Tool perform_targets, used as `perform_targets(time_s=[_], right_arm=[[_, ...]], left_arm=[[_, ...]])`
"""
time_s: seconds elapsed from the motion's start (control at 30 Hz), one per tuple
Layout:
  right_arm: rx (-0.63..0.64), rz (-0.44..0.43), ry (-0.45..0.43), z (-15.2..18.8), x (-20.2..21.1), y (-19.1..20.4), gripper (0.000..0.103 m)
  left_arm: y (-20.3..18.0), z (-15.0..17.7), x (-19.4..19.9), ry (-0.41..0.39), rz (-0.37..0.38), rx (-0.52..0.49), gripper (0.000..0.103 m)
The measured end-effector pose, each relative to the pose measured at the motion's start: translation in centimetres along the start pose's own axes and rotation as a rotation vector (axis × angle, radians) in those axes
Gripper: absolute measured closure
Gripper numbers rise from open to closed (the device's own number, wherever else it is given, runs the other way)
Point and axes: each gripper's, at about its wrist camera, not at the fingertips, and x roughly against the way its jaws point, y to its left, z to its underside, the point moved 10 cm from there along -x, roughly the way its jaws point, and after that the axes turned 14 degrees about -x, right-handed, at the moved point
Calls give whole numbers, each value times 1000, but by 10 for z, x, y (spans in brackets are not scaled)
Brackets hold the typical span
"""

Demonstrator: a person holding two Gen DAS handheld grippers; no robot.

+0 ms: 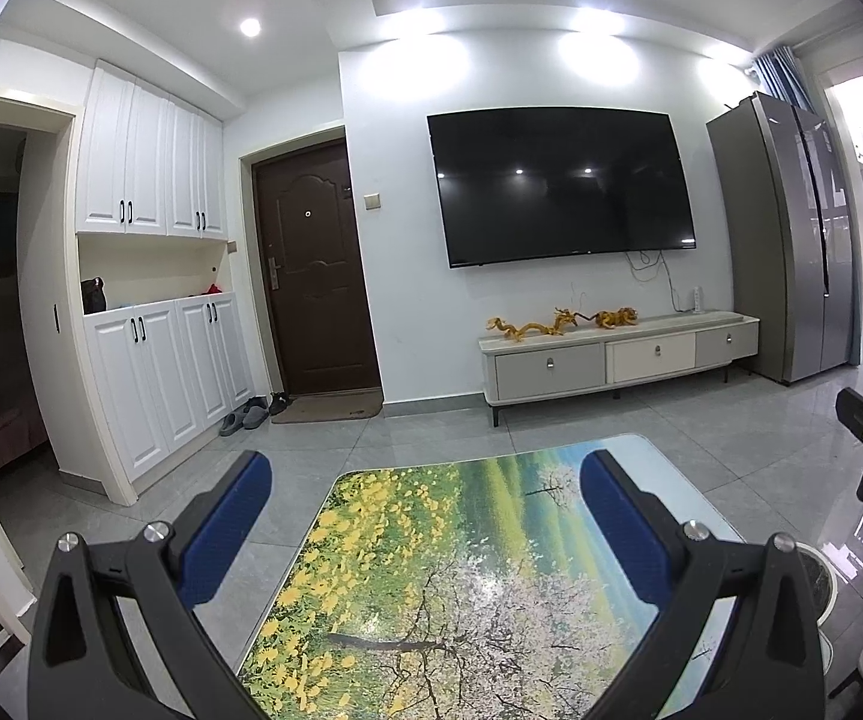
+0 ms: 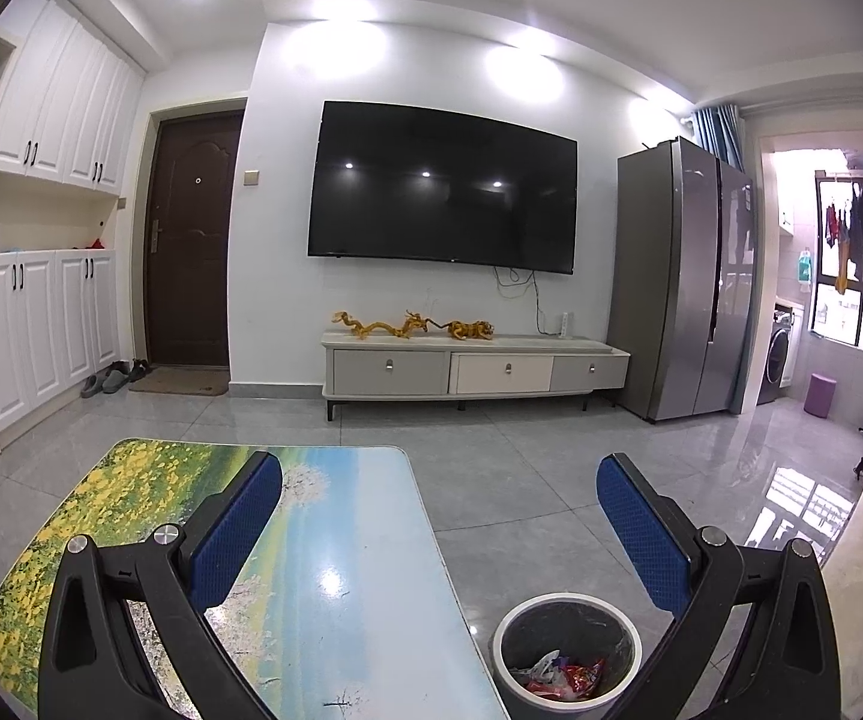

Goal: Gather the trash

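Left tool (image 1: 425, 534) hangs with its blue-padded fingers (image 1: 224, 531) spread wide, nothing between them, low in the frame over the counter (image 1: 431, 570), the one with the printed scene of yellow flowers and a blossoming tree. Right tool (image 2: 440, 534) is just as wide and just as empty; its left finger sits over the counter's right portion, its right finger over the grey floor tiles (image 2: 491, 480). And there, at the bottom of the right wrist view, just beside the counter's right edge, stands the trash bin (image 2: 566, 657): round, pale rim, dark liner. Inside it lie crumpled wrappers (image 2: 563, 675), red and white, down at the bottom. The left wrist view catches only a sliver of that bin's rim at lower right, and a dark piece of the right tool at the right edge.

Further out, across the middle of both views, a low TV cabinet (image 2: 473, 369) against the white wall carries golden figurines (image 2: 410, 327). Above it hangs a large dark television (image 2: 443, 189). A tall grey refrigerator (image 2: 683, 282) stands to the right. At left a brown door (image 2: 191, 240), with slippers (image 2: 104, 384) on the floor beside its mat, and white cupboards (image 2: 41, 180) at the far left.
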Motion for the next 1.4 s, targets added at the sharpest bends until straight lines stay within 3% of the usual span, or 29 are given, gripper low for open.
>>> perform_targets(time_s=[1.4], right_arm=[[13, 12, 14, 8, -8, -4, 0]], left_arm=[[1, 12, -9, 30, 18, 28, 0]])
